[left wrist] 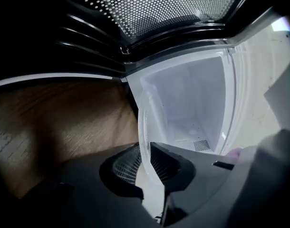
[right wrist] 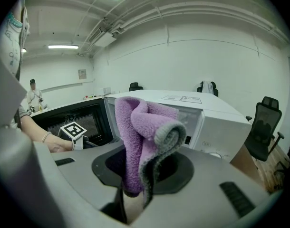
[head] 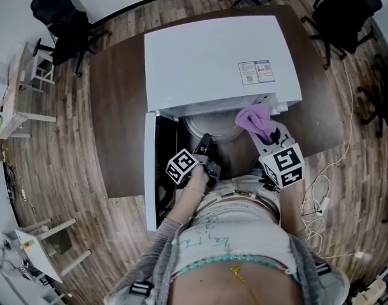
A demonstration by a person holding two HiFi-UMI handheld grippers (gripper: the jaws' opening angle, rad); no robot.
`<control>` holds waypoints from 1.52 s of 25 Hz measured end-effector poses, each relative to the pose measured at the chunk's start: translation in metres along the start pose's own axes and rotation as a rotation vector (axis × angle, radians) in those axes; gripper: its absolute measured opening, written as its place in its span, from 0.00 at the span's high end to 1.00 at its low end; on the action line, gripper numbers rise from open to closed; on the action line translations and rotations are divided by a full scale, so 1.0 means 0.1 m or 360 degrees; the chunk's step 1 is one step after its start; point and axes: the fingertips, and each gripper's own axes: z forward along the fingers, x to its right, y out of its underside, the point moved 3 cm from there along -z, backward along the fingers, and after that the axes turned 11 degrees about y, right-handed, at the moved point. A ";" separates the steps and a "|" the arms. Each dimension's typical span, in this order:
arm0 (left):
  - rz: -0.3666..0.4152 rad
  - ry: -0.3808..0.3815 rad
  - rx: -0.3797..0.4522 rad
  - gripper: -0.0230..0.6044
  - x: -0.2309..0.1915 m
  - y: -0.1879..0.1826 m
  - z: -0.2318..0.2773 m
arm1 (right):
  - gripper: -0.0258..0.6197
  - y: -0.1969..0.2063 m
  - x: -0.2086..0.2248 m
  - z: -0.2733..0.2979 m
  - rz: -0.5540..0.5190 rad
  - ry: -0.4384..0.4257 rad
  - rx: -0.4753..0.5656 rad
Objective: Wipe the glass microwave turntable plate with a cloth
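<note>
Glass turntable plate [left wrist: 142,127] is being pinched at its rim by the left gripper [left wrist: 147,164] before the open microwave [head: 213,56], the right gripper [right wrist: 138,177] is clamping the purple cloth [right wrist: 140,127] at the plate's 2 o'clock, and hard wiping pressure is threatening to lever the slippery glass out.

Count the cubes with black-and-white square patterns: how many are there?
2 cubes. One rides on the left gripper, which grips the glass plate by the microwave door; the other on the right gripper, below its purple cloth.
</note>
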 end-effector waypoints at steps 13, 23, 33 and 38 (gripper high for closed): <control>0.0018 0.0036 0.0048 0.88 -0.03 0.01 -0.04 | 0.79 0.20 -0.09 0.31 -0.0168 0.0026 -0.0261; 0.0023 0.0040 0.0065 0.88 -0.05 0.09 -0.19 | 0.79 0.36 -0.23 0.60 -0.0293 -0.0007 -0.0448; -0.0002 -0.0028 0.0020 0.87 -0.28 0.15 -0.30 | 0.79 0.47 -0.44 0.88 -0.0481 -0.0016 -0.0565; 0.0014 -0.0061 -0.0006 0.85 -0.36 0.17 -0.32 | 0.79 0.56 -0.57 1.00 -0.0604 -0.0029 -0.0630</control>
